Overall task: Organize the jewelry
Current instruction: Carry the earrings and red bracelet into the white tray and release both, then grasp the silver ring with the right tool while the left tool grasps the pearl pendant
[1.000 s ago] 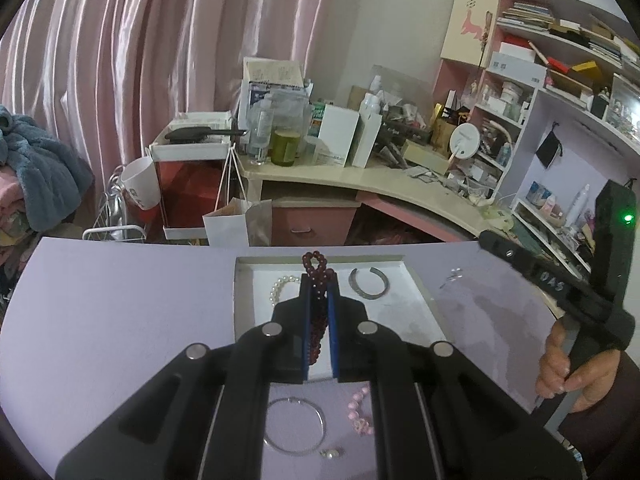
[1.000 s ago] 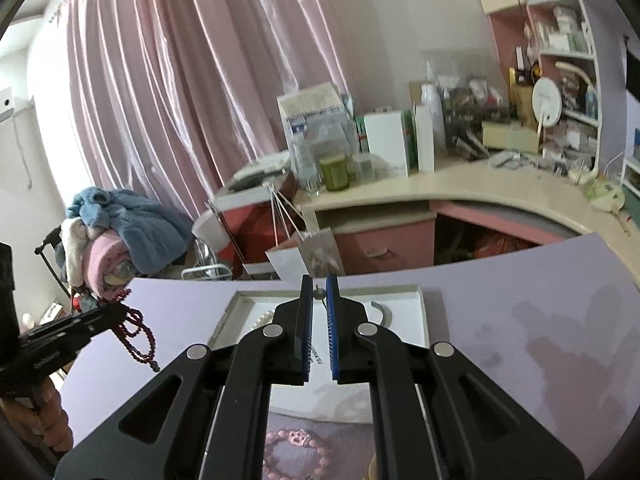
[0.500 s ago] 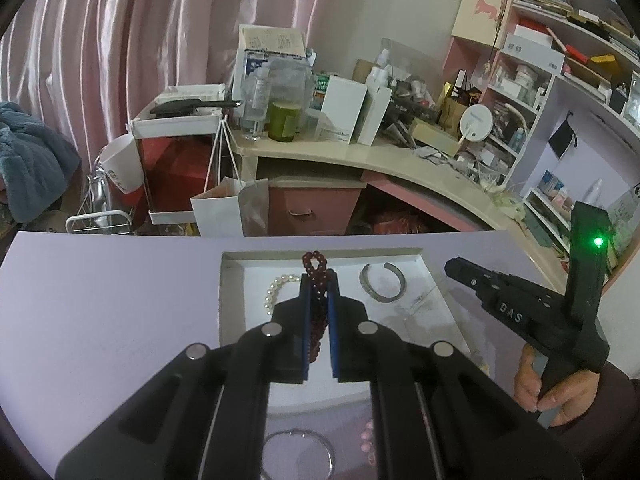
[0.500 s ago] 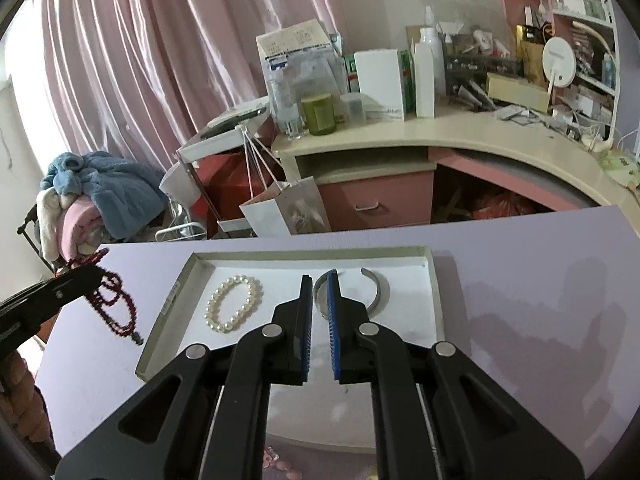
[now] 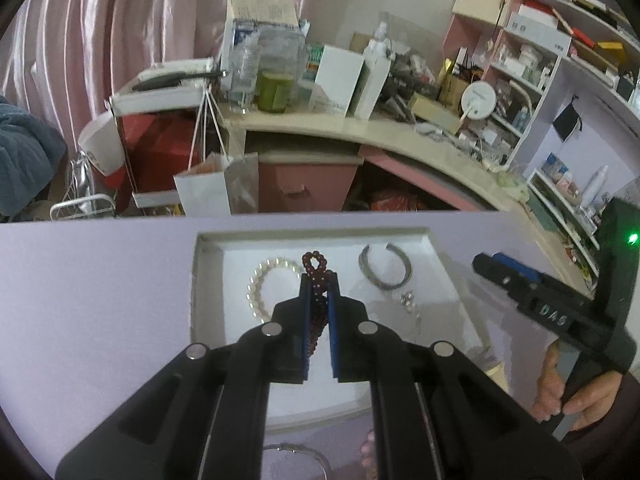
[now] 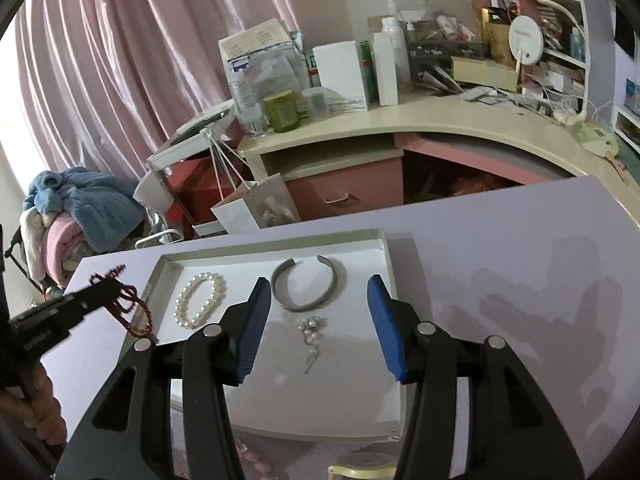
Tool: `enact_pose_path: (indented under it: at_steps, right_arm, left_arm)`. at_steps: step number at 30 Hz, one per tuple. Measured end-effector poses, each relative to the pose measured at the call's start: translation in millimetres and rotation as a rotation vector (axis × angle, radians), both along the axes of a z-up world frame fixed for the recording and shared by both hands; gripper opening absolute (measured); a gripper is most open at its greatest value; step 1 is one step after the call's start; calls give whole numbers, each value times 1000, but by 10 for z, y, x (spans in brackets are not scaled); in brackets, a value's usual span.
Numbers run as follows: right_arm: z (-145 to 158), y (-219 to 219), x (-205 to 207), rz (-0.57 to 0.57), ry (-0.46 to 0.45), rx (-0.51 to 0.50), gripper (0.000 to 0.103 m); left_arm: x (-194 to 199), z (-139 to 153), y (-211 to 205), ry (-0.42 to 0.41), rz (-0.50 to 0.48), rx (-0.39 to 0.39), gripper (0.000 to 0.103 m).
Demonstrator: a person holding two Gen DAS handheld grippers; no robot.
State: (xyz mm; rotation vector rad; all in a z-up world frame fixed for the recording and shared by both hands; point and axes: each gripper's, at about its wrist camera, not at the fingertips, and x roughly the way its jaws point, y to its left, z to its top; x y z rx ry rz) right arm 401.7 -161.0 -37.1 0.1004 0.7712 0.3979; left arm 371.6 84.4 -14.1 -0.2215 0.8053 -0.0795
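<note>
A white tray (image 5: 195, 280) (image 6: 276, 241) lies on the purple table. In it are a pearl bracelet (image 5: 256, 284) (image 6: 199, 300), a silver cuff bangle (image 5: 385, 268) (image 6: 308, 286) and a small pearl pendant (image 5: 408, 300) (image 6: 313, 326). My left gripper (image 5: 319, 279) (image 6: 108, 288) is shut on a dark red bead string (image 5: 316, 262) (image 6: 134, 312), held just above the tray's left part. My right gripper (image 6: 319, 282) (image 5: 486, 262) hovers over the tray with its jaws opening. The pendant lies below it, free of the pads.
In front of the tray lie a silver hoop (image 5: 296, 450), pink beads (image 5: 366, 448) (image 6: 248, 452) and a cream ring-shaped piece (image 6: 362, 464). A hand (image 5: 560, 396) grips the right tool. A cluttered desk (image 6: 440, 112) and shelves stand behind the table.
Both grippers came lower and closer to the tray. The right jaws went from shut to spread apart, and a small pearl pendant now lies on the tray beneath them.
</note>
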Motion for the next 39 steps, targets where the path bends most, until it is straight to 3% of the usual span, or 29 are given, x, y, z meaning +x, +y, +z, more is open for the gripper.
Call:
enact_pose_path:
  at_steps: [7,8,9,11,16,27,39]
  right_arm:
    - [-46,-25,-15,-2,17,-1,52]
    - [-44,-26,-19,-2,16,0,52]
    - [-42,-29,-25,-3,14,0,52]
    - [-29,-34,-50,-5,9,0,52]
    - [54,-139,-159,-21,-10,11,52]
    - [223,-360,-720,-16,-76,-3,52]
    - [-321,-625,-1503,20,8,-99,49]
  left_arm:
    - [87,-187,-50,40,-7,9,10]
    - [97,-197,-58,43,-4,24,21]
    - [93,-198,-60,41,1,35,40]
    - [53,-159,-32,20,18,38,49]
    - [-99,25,107,-29,57,5,50]
    - [-740,449,227,-138,139,50,59]
    - [-1608,374,168,-134,206,41,68]
